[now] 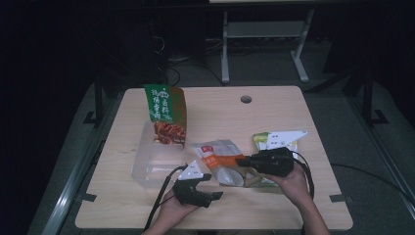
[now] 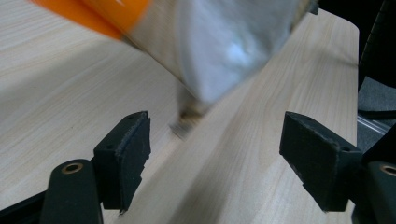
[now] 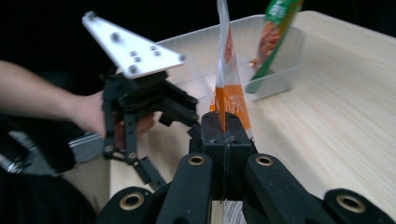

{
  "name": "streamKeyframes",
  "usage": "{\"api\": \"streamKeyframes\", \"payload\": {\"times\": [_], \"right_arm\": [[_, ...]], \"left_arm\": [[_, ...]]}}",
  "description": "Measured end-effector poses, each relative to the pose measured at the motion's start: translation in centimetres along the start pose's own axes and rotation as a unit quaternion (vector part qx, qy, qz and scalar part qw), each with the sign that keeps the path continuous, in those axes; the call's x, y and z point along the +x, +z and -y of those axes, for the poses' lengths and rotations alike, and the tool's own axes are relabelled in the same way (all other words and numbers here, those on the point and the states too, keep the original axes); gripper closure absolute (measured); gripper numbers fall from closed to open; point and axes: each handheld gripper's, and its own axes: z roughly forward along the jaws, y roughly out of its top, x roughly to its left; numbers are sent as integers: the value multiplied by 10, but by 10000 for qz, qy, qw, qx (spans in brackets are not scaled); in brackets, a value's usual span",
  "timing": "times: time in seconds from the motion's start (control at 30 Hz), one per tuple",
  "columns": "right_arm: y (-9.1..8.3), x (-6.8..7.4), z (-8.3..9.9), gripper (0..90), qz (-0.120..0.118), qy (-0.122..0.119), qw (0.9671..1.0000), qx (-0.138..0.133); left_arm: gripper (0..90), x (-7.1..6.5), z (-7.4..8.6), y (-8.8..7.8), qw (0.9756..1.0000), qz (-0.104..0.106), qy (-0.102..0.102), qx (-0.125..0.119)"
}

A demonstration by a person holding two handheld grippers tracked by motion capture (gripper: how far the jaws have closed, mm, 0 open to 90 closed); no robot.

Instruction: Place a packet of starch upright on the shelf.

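Both grippers sit low on my table point(image 1: 293, 205): my right gripper point(image 3: 224, 128) has its jaws clamped on the orange-and-silver snack pouch point(image 3: 226, 93), while my left gripper point(image 2: 215, 154) gapes wide just beside that pouch, with the clear plastic bin point(image 1: 151, 164) beyond it

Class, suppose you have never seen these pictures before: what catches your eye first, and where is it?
First, the tall green snack bag standing in the clear plastic tub at the table's left. Next, the orange-and-silver foil pouch near the front middle, clamped edge-on by the right hand-held gripper. The left hand-held gripper waits beside it, open.
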Motion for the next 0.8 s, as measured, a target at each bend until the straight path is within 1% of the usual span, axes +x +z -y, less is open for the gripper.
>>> {"api": "streamKeyframes", "payload": {"times": [0.03,0.07,0.1,0.13,0.17,0.2,0.23,0.27,0.33,0.37,0.43,0.47,0.5,0.53,0.57,0.63,0.67,0.7,0.8], "right_arm": [[2,0,1,900,-117,-33,9999,48],[4,0,2,900,-160,-71,9998,79],[4,1,2,900,-249,-76,9997,35],[4,1,2,900,-269,-92,9996,50],[6,2,2,900,-272,-112,9996,59],[6,2,2,900,-272,-112,9996,59],[7,3,2,900,-361,-127,9993,39],[8,3,2,900,-378,-145,9992,57],[10,4,2,900,-458,-181,9988,54],[10,5,2,900,-470,-188,9987,56],[10,5,2,900,-460,-199,9987,56],[10,5,2,900,-460,-199,9987,56],[10,4,3,900,-452,-188,9988,54],[10,3,3,900,-437,-198,9988,52],[10,3,3,900,-431,-181,9989,53],[9,3,4,900,-403,-171,9990,83],[9,3,4,900,-403,-171,9990,83],[9,2,4,899,-333,-204,9992,103],[8,1,5,898,-233,-211,9994,148]], "left_arm": [[303,0,0,-1,9999,89,-50,-34],[317,0,0,-1,9999,122,-89,-66],[341,0,0,-1,9999,122,-89,-66],[370,0,0,-1,9998,152,-87,-70],[399,1,0,-1,9996,234,-109,-95],[438,1,0,-1,9996,234,-109,-95],[486,2,0,-2,9993,323,-117,-143],[530,2,0,-2,9993,323,-117,-143],[597,0,0,-3,9994,290,-92,-187],[650,-1,-1,-6,9996,154,-43,-252],[741,0,-1,-7,9994,143,-53,-298],[741,1,-1,-9,9993,156,-90,-330],[806,1,0,-11,9990,153,-150,-394],[831,1,0,-11,9990,153,-150,-394],[853,-1,-1,-13,9987,38,-134,-500],[875,-3,-1,-15,9985,-93,-13,-535],[880,-3,-1,-15,9985,-93,-13,-535],[883,-6,-2,-15,9983,-189,43,-552],[889,-9,-2,-16,9978,-316,123,-574]]}}
